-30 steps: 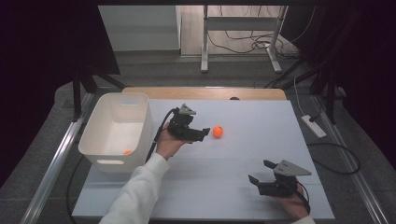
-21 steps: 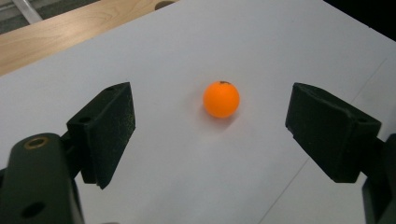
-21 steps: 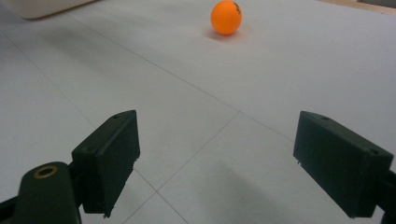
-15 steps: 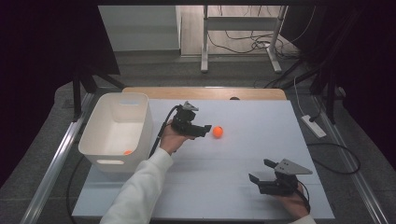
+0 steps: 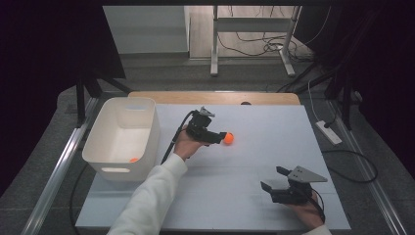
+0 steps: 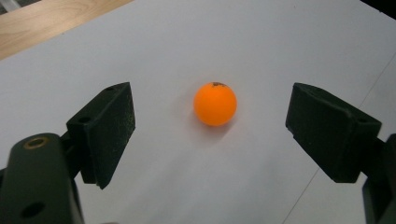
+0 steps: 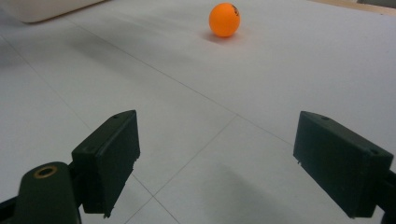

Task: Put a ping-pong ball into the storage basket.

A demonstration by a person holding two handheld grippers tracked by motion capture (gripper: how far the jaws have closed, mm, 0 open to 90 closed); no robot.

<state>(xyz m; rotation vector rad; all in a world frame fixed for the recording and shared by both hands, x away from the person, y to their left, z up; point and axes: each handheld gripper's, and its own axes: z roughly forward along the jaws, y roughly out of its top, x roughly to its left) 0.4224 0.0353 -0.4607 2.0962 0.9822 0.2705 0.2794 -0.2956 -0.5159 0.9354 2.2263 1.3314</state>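
Observation:
An orange ball (image 5: 228, 138) lies on the white table top (image 5: 254, 161) near its middle. My left gripper (image 5: 217, 137) is open and sits just left of the ball, its jaws spread wide on either side of the line to the ball (image 6: 215, 103), which is a little beyond the tips and untouched. My right gripper (image 5: 273, 180) stands open near the front right of the table, nothing between its jaws. Far ahead of it lies the same orange ball (image 7: 224, 19). A second small orange ball (image 5: 133, 159) lies inside the white bin (image 5: 105, 137).
The white bin stands at the table's left side. A wooden strip (image 5: 215, 97) runs along the table's far edge. A power strip (image 5: 329, 132) lies on the floor to the right. Metal rails (image 5: 58, 171) flank the table.
My left gripper has moved right, closing on the orange ball until its tips are beside it. The right gripper has stayed put.

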